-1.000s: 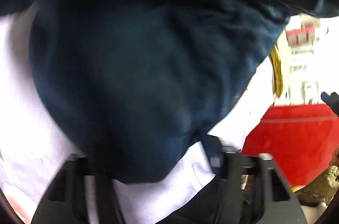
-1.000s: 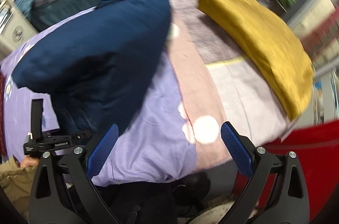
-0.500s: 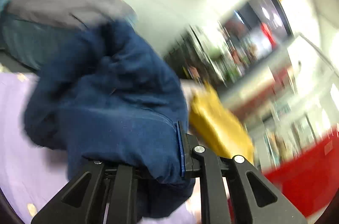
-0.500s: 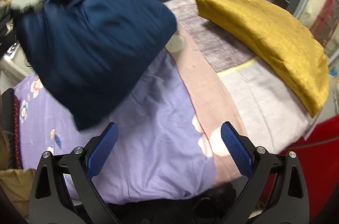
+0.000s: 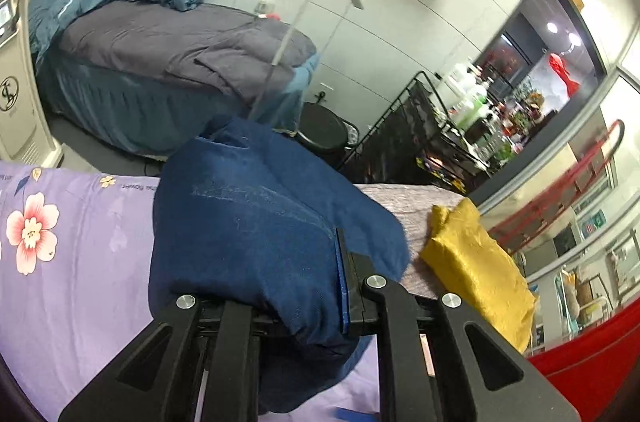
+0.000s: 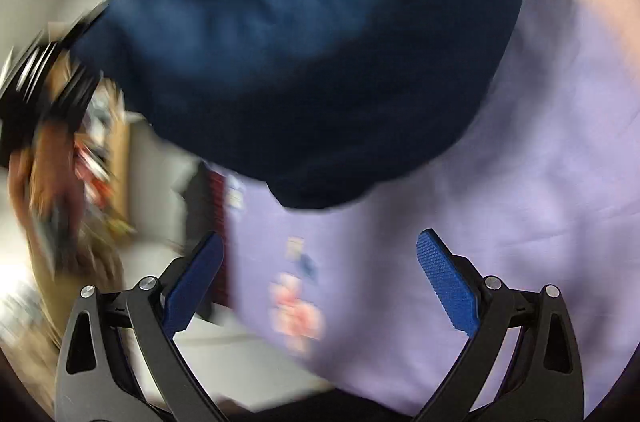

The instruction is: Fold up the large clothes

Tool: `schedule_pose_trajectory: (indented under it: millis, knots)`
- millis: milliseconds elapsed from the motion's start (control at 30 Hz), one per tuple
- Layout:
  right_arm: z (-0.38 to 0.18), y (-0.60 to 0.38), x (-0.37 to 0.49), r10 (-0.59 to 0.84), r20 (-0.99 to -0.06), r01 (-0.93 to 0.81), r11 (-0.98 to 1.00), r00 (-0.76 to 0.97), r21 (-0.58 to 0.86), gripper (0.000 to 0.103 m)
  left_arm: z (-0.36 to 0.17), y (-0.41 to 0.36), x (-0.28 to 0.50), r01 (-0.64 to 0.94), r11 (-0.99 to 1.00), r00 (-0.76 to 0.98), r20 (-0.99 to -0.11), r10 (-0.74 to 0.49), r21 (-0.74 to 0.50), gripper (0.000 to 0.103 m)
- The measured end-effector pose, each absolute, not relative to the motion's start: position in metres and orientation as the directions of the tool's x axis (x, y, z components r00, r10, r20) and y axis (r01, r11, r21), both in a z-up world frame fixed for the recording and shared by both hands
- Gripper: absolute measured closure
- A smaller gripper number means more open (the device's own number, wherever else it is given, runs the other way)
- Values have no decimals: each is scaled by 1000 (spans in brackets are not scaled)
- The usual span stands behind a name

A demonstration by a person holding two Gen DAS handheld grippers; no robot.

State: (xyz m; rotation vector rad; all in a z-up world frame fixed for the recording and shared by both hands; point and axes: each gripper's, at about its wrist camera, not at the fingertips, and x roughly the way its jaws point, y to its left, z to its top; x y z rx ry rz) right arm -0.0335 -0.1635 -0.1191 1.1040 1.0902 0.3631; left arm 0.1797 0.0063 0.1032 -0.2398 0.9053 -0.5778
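Observation:
A dark blue garment (image 5: 256, 222) is bunched in my left gripper (image 5: 288, 306), which is shut on it and holds it above the lilac flowered bed sheet (image 5: 80, 262). The cloth hides the left finger's pad. In the right wrist view the same blue garment (image 6: 320, 42) hangs over the sheet (image 6: 540, 182), held at its upper left by the left gripper, which is blurred there. My right gripper (image 6: 320, 282) is open and empty, below the garment and apart from it.
A folded mustard-yellow cloth (image 5: 476, 262) lies at the bed's far right on a pinkish-grey cover (image 5: 412, 206). Beyond stand a grey-and-teal bed (image 5: 168, 62), a black shelf rack (image 5: 432, 134) and a white cabinet (image 5: 20, 82). A red surface (image 5: 592, 350) is at lower right.
My left gripper has lifted the blue garment and levelled out to face the room. My right gripper has swung left and down over the sheet, staying open; its view is motion-blurred.

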Motion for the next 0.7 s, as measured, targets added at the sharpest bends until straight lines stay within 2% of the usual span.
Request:
schedule_pose_trajectory:
  millis: [100, 167, 233, 300, 333, 400, 433, 467, 567, 667, 700]
  knots:
    - [-176, -162, -25, 759, -348, 361, 160, 550, 919, 7, 107, 0, 179, 382, 820, 470, -674, -570, -426, 89]
    - [-205, -162, -27, 728, -220, 383, -63, 650, 922, 7, 106, -7, 169, 392, 830, 476, -685, -552, -397, 89]
    - [-221, -158, -23, 691, -158, 381, -182, 705, 907, 7, 102, -5, 166, 376, 833, 471, -691, -549, -405, 89]
    - [-227, -154, -18, 673, -136, 361, -206, 727, 910, 10, 100, 1, 166, 353, 836, 474, -690, -547, -421, 89]
    - [-228, -152, -16, 654, -110, 339, -235, 749, 911, 15, 100, 3, 167, 348, 838, 475, -691, -545, -421, 89]
    - [-226, -151, -13, 635, -60, 307, -287, 770, 907, 54, 99, 10, 168, 335, 841, 476, -694, -540, -425, 89]
    - [-220, -156, -11, 644, -74, 314, -266, 762, 911, 68, 100, 13, 170, 332, 841, 477, -693, -541, -428, 89]
    - [-214, -161, -10, 649, -78, 305, -245, 757, 920, 91, 100, 18, 169, 329, 840, 477, -691, -543, -432, 89]
    - [-171, -189, -13, 653, -119, 259, -122, 748, 958, 95, 99, 27, 163, 331, 836, 477, -686, -549, -438, 89]
    - [-89, -213, -18, 631, -263, 161, 215, 730, 963, 96, 106, 34, 149, 357, 837, 492, -679, -545, -414, 89]
    - [-70, -218, -24, 613, -244, 117, 241, 751, 963, 96, 110, 38, 143, 369, 832, 494, -671, -554, -415, 89]
